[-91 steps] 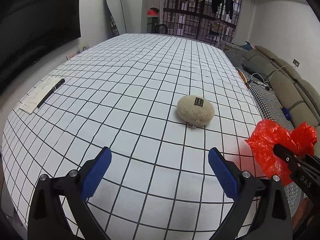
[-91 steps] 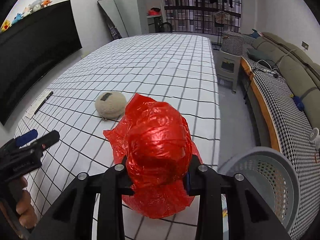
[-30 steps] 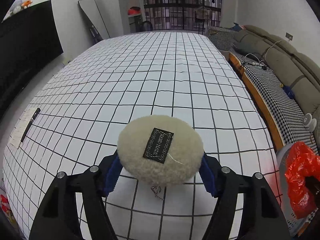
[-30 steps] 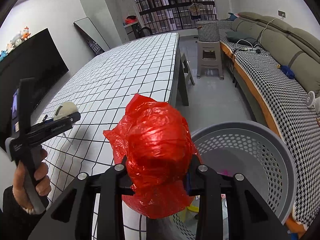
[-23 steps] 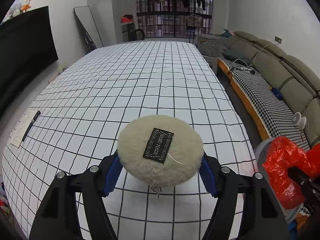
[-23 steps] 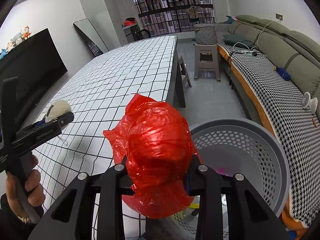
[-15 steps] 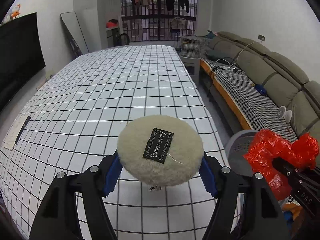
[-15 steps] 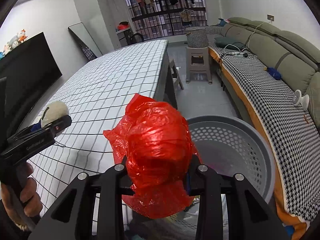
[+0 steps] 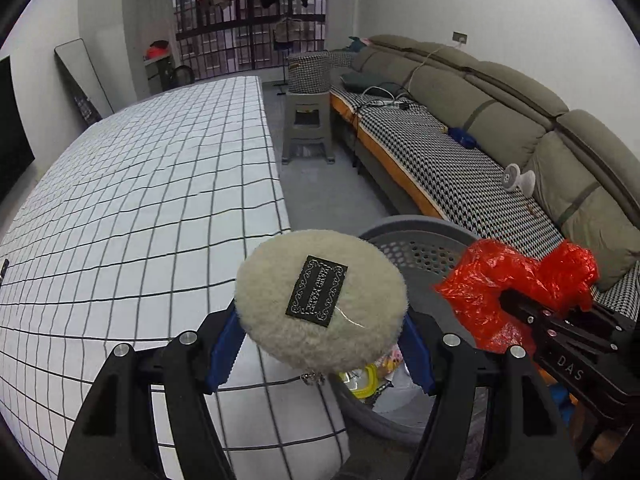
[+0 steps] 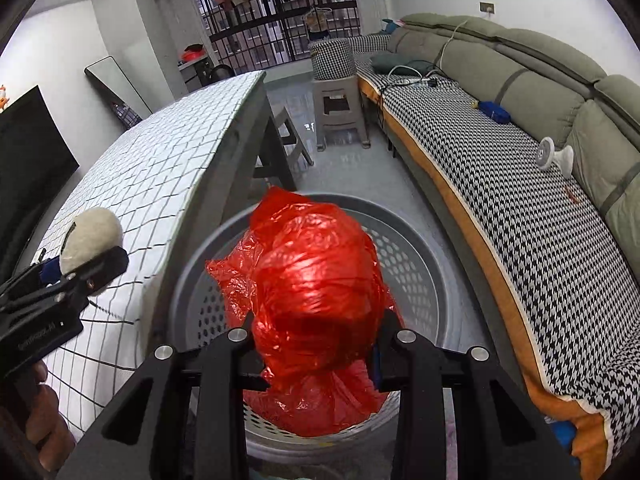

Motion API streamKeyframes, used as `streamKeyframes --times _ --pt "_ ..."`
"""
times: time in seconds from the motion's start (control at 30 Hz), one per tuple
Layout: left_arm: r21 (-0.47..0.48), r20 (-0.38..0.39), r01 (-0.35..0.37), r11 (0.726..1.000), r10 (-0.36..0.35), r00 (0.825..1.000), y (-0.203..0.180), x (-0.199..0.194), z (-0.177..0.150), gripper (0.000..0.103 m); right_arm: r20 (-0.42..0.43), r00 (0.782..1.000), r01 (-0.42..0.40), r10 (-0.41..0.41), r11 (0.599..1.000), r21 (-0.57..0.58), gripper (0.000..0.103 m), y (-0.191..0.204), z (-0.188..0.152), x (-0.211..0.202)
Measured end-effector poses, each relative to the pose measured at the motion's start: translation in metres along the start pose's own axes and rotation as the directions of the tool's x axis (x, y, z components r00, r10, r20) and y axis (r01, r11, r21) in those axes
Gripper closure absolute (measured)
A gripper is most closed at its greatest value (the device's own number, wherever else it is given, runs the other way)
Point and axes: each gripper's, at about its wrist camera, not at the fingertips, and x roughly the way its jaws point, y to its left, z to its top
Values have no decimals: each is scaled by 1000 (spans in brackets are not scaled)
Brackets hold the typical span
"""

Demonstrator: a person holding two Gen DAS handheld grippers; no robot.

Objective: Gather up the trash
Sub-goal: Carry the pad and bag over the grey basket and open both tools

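My left gripper (image 9: 320,344) is shut on a round cream fleece pouch (image 9: 320,296) with a black label and a small chain hanging below. It hangs over the table's right edge, beside the grey perforated basket (image 9: 416,236). My right gripper (image 10: 316,344) is shut on a crumpled red plastic bag (image 10: 316,276), held right above the mouth of the basket (image 10: 424,264). In the left wrist view the red bag (image 9: 504,280) and the right gripper show at the right. In the right wrist view the pouch (image 10: 92,236) shows at the left, with a hand (image 10: 36,432) below.
A table with a white black-grid cloth (image 9: 140,200) fills the left. Yellow and pale scraps (image 9: 368,376) lie in the basket. A grey sofa with a houndstooth cover (image 10: 520,184) runs along the right, a grey stool (image 10: 340,116) stands behind, and bare floor lies between.
Both grippers have moved right, off the table toward the basket. The pouch now hangs at the table's edge and the red bag sits over the basket's mouth. Both grips are unchanged.
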Motion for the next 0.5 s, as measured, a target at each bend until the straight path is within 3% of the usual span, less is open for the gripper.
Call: streamKeyframes --times 0.33,0.43,0.5 --pt "46 -44 -1 999 3 999 -38 23 -2 35 -32 999 -21 22 1000 22 69 -32 -1 21" --pt "48 -49 -4 999 7 999 -43 24 -1 32 -22 999 -25 25 999 21 64 -37 -1 21" --pt "43 -47 -8 999 10 999 -43 24 -2 29 -20 1000 -23 23 1000 13 49 -37 -1 21"
